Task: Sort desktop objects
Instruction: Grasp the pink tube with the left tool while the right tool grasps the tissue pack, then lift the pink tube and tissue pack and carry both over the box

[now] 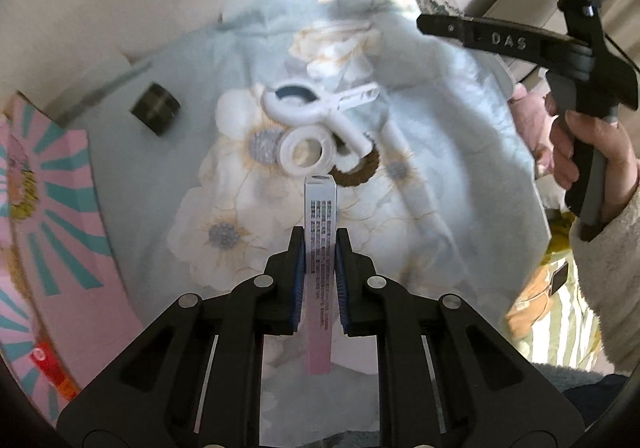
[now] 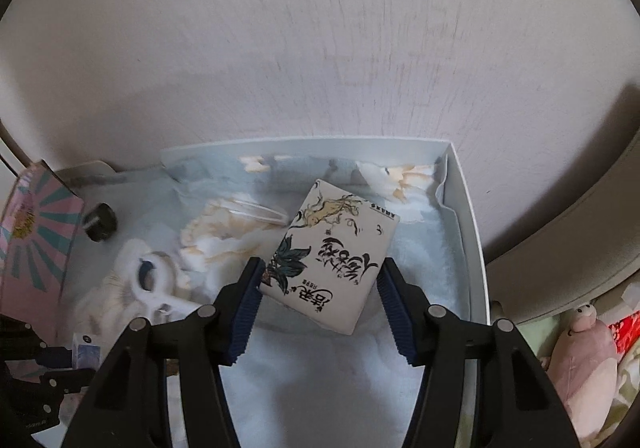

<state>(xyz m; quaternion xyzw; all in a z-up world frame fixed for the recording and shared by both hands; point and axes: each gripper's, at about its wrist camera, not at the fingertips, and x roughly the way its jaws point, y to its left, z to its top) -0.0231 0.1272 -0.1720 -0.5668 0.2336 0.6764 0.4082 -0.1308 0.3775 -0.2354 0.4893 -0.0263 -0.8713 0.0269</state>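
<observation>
One white clip, one tape ring and one brown hair tie at twelve o'clock of your left claw, pinched tight on one slim tube, your right claw spread wide, one card pack between its fingers, contact unclear.

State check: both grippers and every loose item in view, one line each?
Left gripper: shut on tube, held off the cloth.
Tube: clamped, pointing forward.
Right gripper: open, jaws either side of the pack.
Pack: in the box, tilted, not gripped.
Box: open.
Clip: lying flat on the cloth.
Tape roll: lying flat.
Black cap: on its side.
</observation>
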